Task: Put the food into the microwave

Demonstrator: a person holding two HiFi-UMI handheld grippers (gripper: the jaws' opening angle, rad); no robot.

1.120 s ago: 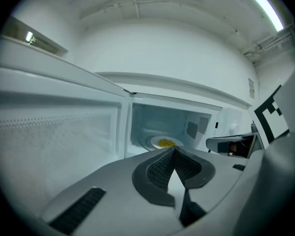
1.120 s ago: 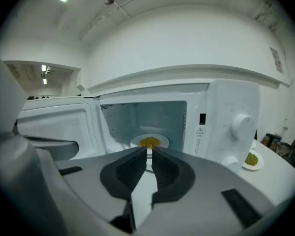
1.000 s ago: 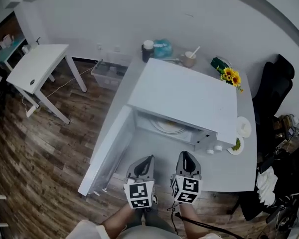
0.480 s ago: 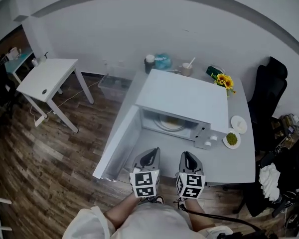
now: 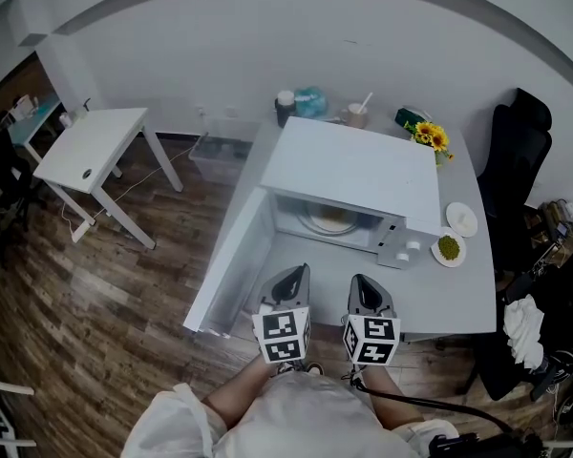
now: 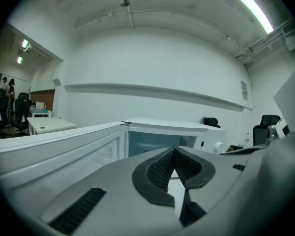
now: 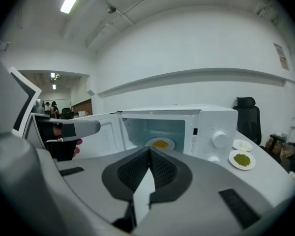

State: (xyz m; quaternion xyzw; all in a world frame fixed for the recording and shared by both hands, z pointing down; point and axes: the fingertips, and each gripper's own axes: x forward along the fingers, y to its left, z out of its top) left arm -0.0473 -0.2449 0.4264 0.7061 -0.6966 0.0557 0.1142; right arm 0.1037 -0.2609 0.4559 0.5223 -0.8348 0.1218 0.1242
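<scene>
The white microwave [image 5: 353,175] stands on the white table [image 5: 477,299] with its door [image 5: 224,260] swung open to the left. Inside it, a plate of yellow food [image 5: 332,219] rests on the turntable, also seen in the right gripper view [image 7: 160,143]. A plate of green food [image 5: 448,248] lies on the table right of the microwave. My left gripper [image 5: 296,273] is shut and empty in front of the opening. My right gripper [image 5: 363,282] hangs beside it, its jaws closing the last bit, pads meeting on nothing.
A small empty plate [image 5: 460,218] lies behind the green one. A jar [image 5: 285,103], a blue bag [image 5: 311,101], a cup with a spoon [image 5: 357,114] and sunflowers [image 5: 428,137] stand behind the microwave. A black chair [image 5: 516,151] is at the right, a white side table [image 5: 86,146] at the left.
Both grippers have risen and drawn back a little from the microwave's opening. The head view has shifted, and the plate of green food now shows fully.
</scene>
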